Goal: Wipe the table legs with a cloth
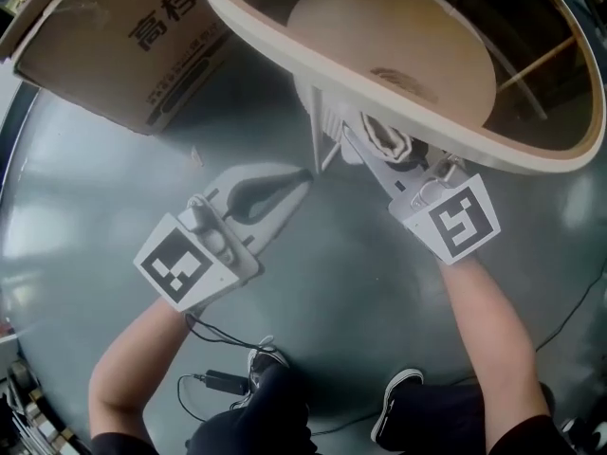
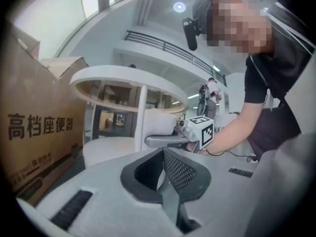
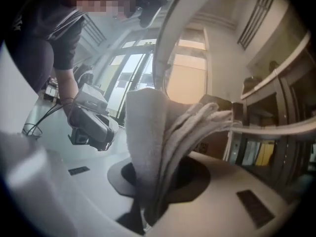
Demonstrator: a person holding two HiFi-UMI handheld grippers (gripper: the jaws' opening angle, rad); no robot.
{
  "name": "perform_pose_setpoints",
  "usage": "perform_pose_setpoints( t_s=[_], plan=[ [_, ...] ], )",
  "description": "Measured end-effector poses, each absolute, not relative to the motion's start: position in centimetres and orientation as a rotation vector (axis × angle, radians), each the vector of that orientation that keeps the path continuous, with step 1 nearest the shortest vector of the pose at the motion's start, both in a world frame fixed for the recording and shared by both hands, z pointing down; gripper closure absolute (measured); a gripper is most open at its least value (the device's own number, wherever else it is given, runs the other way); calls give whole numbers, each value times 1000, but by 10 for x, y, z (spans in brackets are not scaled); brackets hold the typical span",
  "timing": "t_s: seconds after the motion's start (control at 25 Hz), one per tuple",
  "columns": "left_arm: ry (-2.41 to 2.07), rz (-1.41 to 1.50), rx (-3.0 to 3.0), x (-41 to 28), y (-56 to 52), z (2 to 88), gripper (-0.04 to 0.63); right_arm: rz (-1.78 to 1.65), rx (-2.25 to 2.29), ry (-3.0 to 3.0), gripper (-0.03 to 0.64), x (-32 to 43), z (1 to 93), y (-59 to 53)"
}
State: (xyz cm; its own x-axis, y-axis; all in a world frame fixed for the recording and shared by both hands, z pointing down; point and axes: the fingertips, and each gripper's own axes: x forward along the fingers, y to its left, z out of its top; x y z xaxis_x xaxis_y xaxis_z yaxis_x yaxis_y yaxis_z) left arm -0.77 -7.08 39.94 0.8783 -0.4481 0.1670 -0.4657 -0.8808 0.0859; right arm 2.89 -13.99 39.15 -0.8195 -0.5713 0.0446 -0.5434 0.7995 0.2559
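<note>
- Two black shoes with white soles, one (image 1: 270, 358) on the left and one (image 1: 396, 401) on the right, are planted on the grey floor (image 1: 360, 282). One black cable with a plug (image 1: 213, 379) trails beside the left shoe.
- Two bare forearms reach forward, each gripping one handheld tool. Each tool carries one cube with black-and-white square markers: one (image 1: 178, 262) on the left, one (image 1: 460, 218) on the right.
- The left tongs (image 1: 302, 176) are pressed together at the tips and hold nothing. They point toward the foot of the table, just short of it.
- The right tongs (image 1: 372, 152) pinch one pale folded cloth (image 1: 389, 140). In the right gripper view its layers fan out upward from between the jaws.
- The cloth sits under the table's edge, right beside one white table leg (image 1: 318, 112). Whether it presses on the leg cannot be told.
- One round tabletop with a cream rim (image 1: 313, 50) arches over both tools.
- One brown cardboard box (image 1: 123, 45) stands on the floor to the left, beyond the left tongs. Black print reads "高档" from above and, in full in the left gripper view, "高档座便器".
</note>
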Motion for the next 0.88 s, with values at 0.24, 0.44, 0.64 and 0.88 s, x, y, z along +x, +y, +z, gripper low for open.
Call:
perform_pose_setpoints(
  t_s=[0.24,0.44,0.64,0.88],
  plan=[
    [-602,98,3007,9,-56,349,594,-545,879,-2818,540,6,355,-139],
    [-544,193,3057,9,-43,363,594,-843,780,-2640,540,1,358,-138],
    [-590,160,2937,-10,-54,384,594,-900,723,-2565,540,-1,384,-135],
    [-651,224,2899,-31,-66,409,594,-792,775,-2612,541,-1,415,-132]
  ],
)
